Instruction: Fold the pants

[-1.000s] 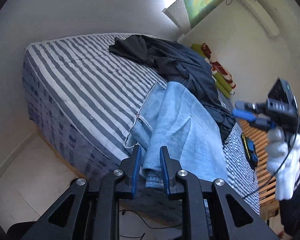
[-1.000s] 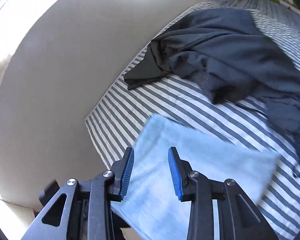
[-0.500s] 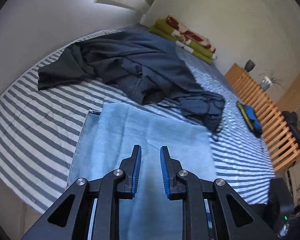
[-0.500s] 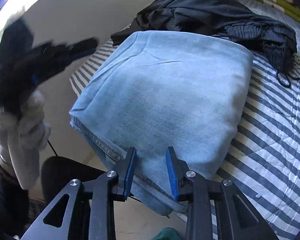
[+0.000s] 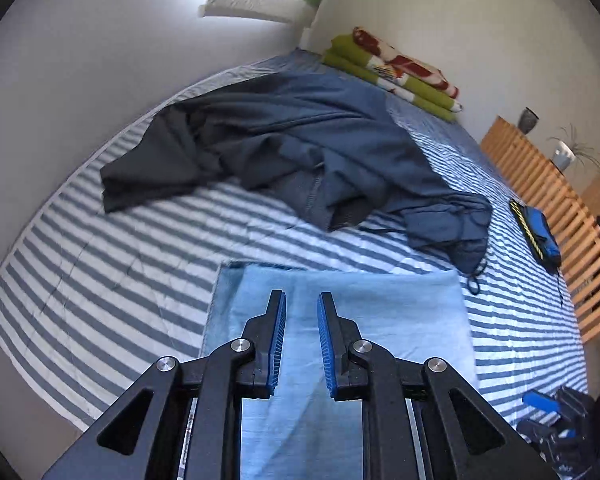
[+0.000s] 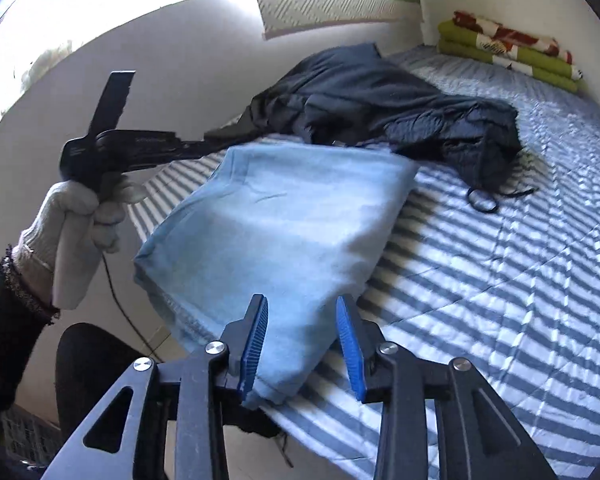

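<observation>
- Pants [image 6: 276, 232] of soft light blue jean cloth lie folded into a flat, thick rectangle at the near edge of the bed [image 6: 500, 280].
- The right gripper [image 6: 302, 344] hangs over the near corner of the pants. Its ridged blue pads are spreading apart, and the cloth below them is not pinched.
- The left gripper [image 5: 301, 344] hovers above the pants with a narrow gap between its pads, which are closing on nothing.
- A hand [image 6: 74, 216] in a knitted white glove holds the left gripper's black handle.
- The bed sheet has blue and white stripes.
- Crumpled dark clothes [image 5: 300, 152] lie behind the pants.
- Folded green blankets [image 5: 396, 68] sit by the far wall.
</observation>
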Tool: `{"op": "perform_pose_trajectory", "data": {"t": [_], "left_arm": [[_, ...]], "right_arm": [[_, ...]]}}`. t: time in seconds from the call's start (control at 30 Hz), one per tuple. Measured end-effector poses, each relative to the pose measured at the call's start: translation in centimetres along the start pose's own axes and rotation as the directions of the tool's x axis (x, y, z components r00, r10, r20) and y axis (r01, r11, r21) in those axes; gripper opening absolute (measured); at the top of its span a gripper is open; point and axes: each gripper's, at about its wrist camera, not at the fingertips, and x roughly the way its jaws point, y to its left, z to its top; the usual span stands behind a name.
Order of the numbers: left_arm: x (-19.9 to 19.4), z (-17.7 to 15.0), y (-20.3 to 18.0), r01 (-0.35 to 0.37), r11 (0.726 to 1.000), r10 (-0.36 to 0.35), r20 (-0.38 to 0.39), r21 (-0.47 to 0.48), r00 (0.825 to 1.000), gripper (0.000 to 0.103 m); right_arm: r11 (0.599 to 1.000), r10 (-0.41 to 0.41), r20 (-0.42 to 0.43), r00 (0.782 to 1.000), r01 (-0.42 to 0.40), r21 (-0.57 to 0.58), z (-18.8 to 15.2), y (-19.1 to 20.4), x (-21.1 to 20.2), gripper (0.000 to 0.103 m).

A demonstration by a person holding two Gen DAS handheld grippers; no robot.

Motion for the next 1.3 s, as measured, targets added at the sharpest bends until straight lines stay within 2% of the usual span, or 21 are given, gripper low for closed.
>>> {"op": "perform_pose_trajectory", "data": {"t": [0.1, 0.17, 0.27, 0.3, 0.4, 0.47, 0.53, 0.6, 0.67, 0.73, 0.8, 0.87, 0.93, 1.0, 1.07, 1.13, 1.2, 1.23, 1.27, 1.3], "left_arm": [[2.0, 1.2, -1.4, -0.004, 0.999, 0.005, -0.038, 0.041, 0.999, 0.018], [4.8, 1.8, -1.5, 0.008, 0.999, -0.005, -0.094, 0.04, 0.996, 0.018], [9.9, 2.1, -0.3, -0.095, 0.993, 0.105, -0.164, 0.067, 0.981, 0.019], [10.4, 2.3, 0.2, -0.098, 0.994, 0.104, -0.158, 0.047, 0.982, 0.02], [9.0, 3.0, 1.2, -0.073, 0.996, 0.066, -0.158, -0.041, 0.985, 0.019], [6.3, 2.9, 1.1, -0.058, 0.998, 0.055, -0.121, -0.021, 0.991, 0.025], [3.3, 2.0, 1.3, -0.043, 0.999, 0.042, -0.094, -0.006, 0.995, 0.051], [0.9, 0.6, 2.0, -0.041, 0.999, 0.042, -0.086, 0.003, 0.995, 0.06], [-0.8, -0.7, 3.0, -0.048, 0.999, 0.046, -0.109, -0.018, 0.993, 0.062], [-0.8, -2.0, 4.1, -0.051, 0.998, 0.045, -0.147, -0.038, 0.988, 0.068], [0.0, -3.1, 5.0, -0.103, 0.994, 0.095, -0.179, -0.034, 0.979, 0.07], [1.6, -4.0, 6.1, -0.132, 0.99, 0.118, -0.23, -0.046, 0.966, 0.07], [3.1, -4.6, 7.2, -0.13, 0.989, 0.109, -0.261, -0.068, 0.959, 0.077], [3.9, -5.0, 8.4, -0.094, 0.986, 0.051, -0.28, -0.139, 0.959, 0.081], [4.4, -5.3, 9.3, -0.039, 0.979, -0.018, -0.28, -0.199, 0.96, 0.082], [4.4, -5.4, 9.6, -0.013, 0.98, -0.041, -0.262, -0.199, 0.964, 0.083], [4.4, -5.7, 9.5, -0.002, 0.985, -0.043, -0.253, -0.174, 0.966, 0.083], [4.4, -5.7, 9.4, 0.004, 0.986, -0.045, -0.249, -0.165, 0.967, 0.076], [4.4, -5.7, 9.2, 0.017, 0.987, -0.056, -0.25, -0.158, 0.967, 0.069], [4.5, -5.6, 8.9, 0.048, 0.986, -0.089, -0.252, -0.162, 0.964, 0.047]], "right_arm": [[0.999, 0.006, -0.005, 1.0, -0.006, 0.035, 0.0, -0.9, 0.2, 0.039], [0.998, 0.027, -0.046, 0.999, -0.024, 0.057, 0.3, -1.3, 1.1, 0.04], [0.996, 0.036, -0.078, 0.996, -0.029, 0.087, 0.0, -1.8, 1.0, 0.04], [0.994, 0.037, -0.084, 0.996, -0.029, 0.102, -0.2, -2.0, 1.0, 0.04], [0.974, 0.104, -0.101, 0.989, -0.08, 0.211, -1.0, -3.3, 0.6, 0.04], [0.951, 0.16, -0.106, 0.981, -0.124, 0.284, -1.3, -4.3, 1.0, 0.04], [0.941, 0.176, -0.127, 0.976, -0.129, 0.313, -1.6, -4.7, 1.7, 0.04], [0.931, 0.195, -0.142, 0.97, -0.138, 0.339, -1.8, -4.9, 2.8, 0.041], [0.908, 0.228, -0.162, 0.96, -0.15, 0.392, -2.1, -5.1, 4.2, 0.044], [0.885, 0.252, -0.187, 0.949, -0.148, 0.441, -2.7, -4.9, 5.9, 0.047], [0.878, 0.262, -0.204, 0.943, -0.144, 0.457, -3.1, -4.4, 7.2, 0.05], [0.898, 0.227, -0.186, 0.956, -0.132, 0.42, -2.9, -3.4, 7.4, 0.058], [0.911, 0.21, -0.201, 0.957, -0.117, 0.394, -2.5, -2.6, 7.5, 0.06], [0.898, 0.257, -0.207, 0.944, -0.154, 0.413, -2.1, -2.6, 7.9, 0.06], [0.885, 0.301, -0.229, 0.926, -0.182, 0.429, -1.6, -2.7, 8.8, 0.06], [0.867, 0.346, -0.239, 0.907, -0.212, 0.451, -1.2, -2.9, 10.0, 0.062], [0.851, 0.371, -0.225, 0.901, -0.233, 0.47, -0.9, -2.9, 10.4, 0.06], [0.852, 0.367, -0.228, 0.902, -0.227, 0.471, -0.8, -2.8, 10.7, 0.055], [0.857, 0.353, -0.229, 0.907, -0.215, 0.469, -0.7, -2.7, 10.7, 0.046], [0.861, 0.346, -0.233, 0.909, -0.208, 0.465, -0.9, -2.5, 10.9, 0.041]]}}
